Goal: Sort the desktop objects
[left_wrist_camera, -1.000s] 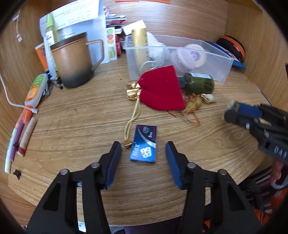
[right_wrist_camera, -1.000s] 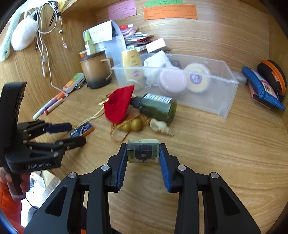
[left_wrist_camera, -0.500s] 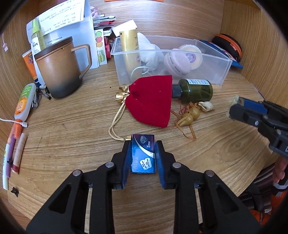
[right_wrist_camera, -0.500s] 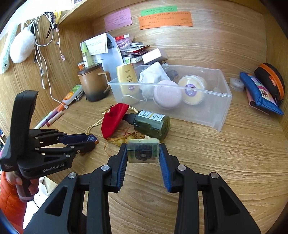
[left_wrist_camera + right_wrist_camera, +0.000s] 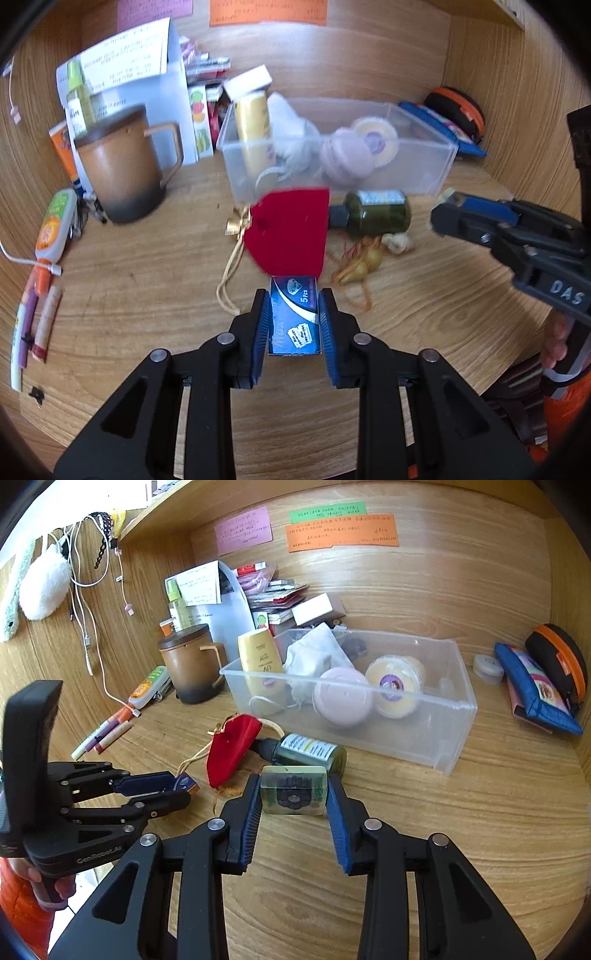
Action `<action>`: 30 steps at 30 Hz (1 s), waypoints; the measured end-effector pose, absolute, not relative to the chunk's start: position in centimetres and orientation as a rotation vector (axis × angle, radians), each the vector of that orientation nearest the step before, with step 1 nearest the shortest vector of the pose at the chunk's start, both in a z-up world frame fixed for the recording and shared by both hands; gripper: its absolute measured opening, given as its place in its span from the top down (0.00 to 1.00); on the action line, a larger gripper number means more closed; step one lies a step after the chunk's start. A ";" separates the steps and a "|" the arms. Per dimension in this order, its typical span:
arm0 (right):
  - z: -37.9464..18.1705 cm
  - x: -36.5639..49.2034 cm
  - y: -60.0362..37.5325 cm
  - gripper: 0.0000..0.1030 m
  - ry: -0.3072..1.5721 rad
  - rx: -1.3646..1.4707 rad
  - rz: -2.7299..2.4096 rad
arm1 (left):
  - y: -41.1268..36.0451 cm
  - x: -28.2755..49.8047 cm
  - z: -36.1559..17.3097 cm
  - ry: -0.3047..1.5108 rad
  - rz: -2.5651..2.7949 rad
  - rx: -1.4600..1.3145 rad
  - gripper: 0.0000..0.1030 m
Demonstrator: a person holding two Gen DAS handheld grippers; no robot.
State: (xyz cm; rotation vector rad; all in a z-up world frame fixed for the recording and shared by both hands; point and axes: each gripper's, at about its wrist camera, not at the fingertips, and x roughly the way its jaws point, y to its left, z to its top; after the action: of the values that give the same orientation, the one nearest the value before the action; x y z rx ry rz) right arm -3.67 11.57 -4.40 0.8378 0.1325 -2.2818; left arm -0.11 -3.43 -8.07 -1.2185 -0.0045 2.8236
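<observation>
My left gripper (image 5: 294,314) is shut on a small blue box (image 5: 294,321) and holds it above the desk; it also shows in the right wrist view (image 5: 173,786). My right gripper (image 5: 293,792) is shut on a small pale green tin (image 5: 293,790) in front of the clear plastic bin (image 5: 454,709). On the desk lie a red pouch (image 5: 291,232), a dark green bottle (image 5: 376,216), gold charms (image 5: 360,264) and a small shell (image 5: 399,242). The bin (image 5: 436,162) holds a yellow tube, a white cloth and two round tins.
A brown mug (image 5: 118,173) stands at the left with a glue stick (image 5: 55,225) and pens (image 5: 33,321) beside it. Papers and booklets (image 5: 221,602) stand at the back. A blue pouch (image 5: 535,690) and a black-and-orange case (image 5: 557,657) lie at the right wall.
My left gripper closed on the blue box and lifted it off the desk. My right gripper rose and drew back a little with the green tin.
</observation>
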 end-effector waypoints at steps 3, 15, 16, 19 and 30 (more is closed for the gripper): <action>-3.9 -4.1 11.7 0.70 0.130 0.830 -2.293 | -3.2 -0.4 -7.0 0.002 2.836 -1.174 0.75; -1.3 -5.8 12.4 0.70 0.152 0.775 -2.366 | -2.5 -2.6 -2.3 0.027 2.877 -1.012 0.75; -1.0 -5.9 12.5 0.70 0.157 0.768 -2.372 | -2.5 -2.9 -1.9 0.026 2.882 -0.996 0.75; -0.4 -6.2 12.6 0.70 0.167 0.750 -2.385 | -2.3 -3.6 -0.4 0.026 2.889 -0.949 0.75; 2.2 -7.9 13.2 0.70 0.177 0.685 -2.425 | -2.4 -6.4 2.1 -0.016 2.869 -0.869 0.75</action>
State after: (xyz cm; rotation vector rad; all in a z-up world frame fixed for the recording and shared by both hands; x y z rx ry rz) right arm -7.93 13.18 2.20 0.6853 0.1773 -2.4251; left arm -6.42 -2.38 2.07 -0.8685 -0.0160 2.8686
